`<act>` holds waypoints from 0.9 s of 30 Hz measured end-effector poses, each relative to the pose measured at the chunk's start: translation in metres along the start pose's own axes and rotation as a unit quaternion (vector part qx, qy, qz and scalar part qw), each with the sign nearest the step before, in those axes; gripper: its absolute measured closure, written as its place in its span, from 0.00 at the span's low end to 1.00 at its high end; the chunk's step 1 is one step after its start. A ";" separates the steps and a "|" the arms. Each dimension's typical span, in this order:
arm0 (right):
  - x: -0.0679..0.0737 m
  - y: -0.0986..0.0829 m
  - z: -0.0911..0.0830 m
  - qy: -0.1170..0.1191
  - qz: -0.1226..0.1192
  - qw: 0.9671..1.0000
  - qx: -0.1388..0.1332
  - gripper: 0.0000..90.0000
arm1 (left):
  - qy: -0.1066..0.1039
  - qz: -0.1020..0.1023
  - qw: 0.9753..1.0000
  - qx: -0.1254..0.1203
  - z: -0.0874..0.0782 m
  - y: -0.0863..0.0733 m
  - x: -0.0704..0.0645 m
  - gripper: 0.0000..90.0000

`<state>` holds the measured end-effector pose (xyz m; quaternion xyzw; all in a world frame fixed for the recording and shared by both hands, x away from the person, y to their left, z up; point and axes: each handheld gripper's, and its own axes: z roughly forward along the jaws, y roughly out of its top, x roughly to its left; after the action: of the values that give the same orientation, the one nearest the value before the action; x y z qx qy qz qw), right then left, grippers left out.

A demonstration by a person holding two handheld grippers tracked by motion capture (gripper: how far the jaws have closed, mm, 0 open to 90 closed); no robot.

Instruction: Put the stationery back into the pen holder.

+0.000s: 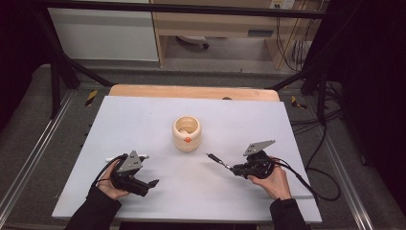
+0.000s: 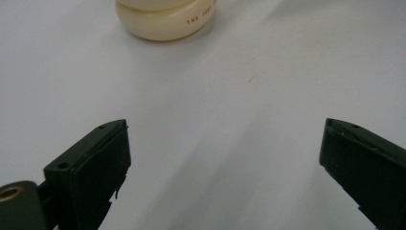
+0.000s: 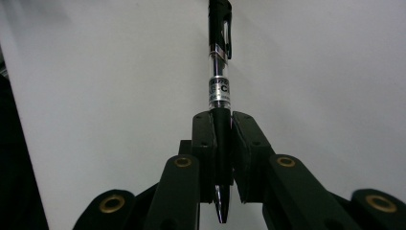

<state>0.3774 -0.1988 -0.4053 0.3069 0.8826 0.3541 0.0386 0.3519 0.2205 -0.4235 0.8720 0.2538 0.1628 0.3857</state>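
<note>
A cream round pot (image 1: 186,133) with an orange dot on its front stands at the middle of the white table top (image 1: 143,120). Its base with small lettering appears at the top of the left gripper view (image 2: 165,21). My left gripper (image 1: 149,184) rests at the front left, jaws wide apart (image 2: 226,127) with nothing between them. My right gripper (image 1: 233,168) at the front right is shut on a black and clear pen (image 1: 218,160). The pen (image 3: 220,72) sticks out past the jaws (image 3: 221,117), clip end pointing towards the pot.
A thin white stick (image 1: 143,156) lies on the table just behind the left gripper. A wooden board edge (image 1: 191,92) runs along the table's far side. Black cables (image 1: 316,143) trail off the right edge.
</note>
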 end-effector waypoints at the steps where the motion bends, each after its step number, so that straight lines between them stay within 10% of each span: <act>1: 0.002 0.001 0.001 0.004 -0.001 1.000 0.001 0.89 | -0.001 0.008 1.000 -0.001 0.000 0.002 -0.001 0.05; 13: 0.022 0.021 0.013 0.036 -0.025 0.999 0.018 0.89 | 0.005 0.098 0.995 -0.002 0.008 0.029 -0.022 0.05; 27: 0.040 0.045 0.030 0.065 -0.051 0.996 0.026 0.89 | 0.009 0.204 0.979 -0.004 0.030 0.055 -0.050 0.10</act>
<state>0.3769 -0.1331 -0.3929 0.2390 0.9066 0.3476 -0.0095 0.3425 0.1432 -0.4058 0.9026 0.0729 0.2468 0.3452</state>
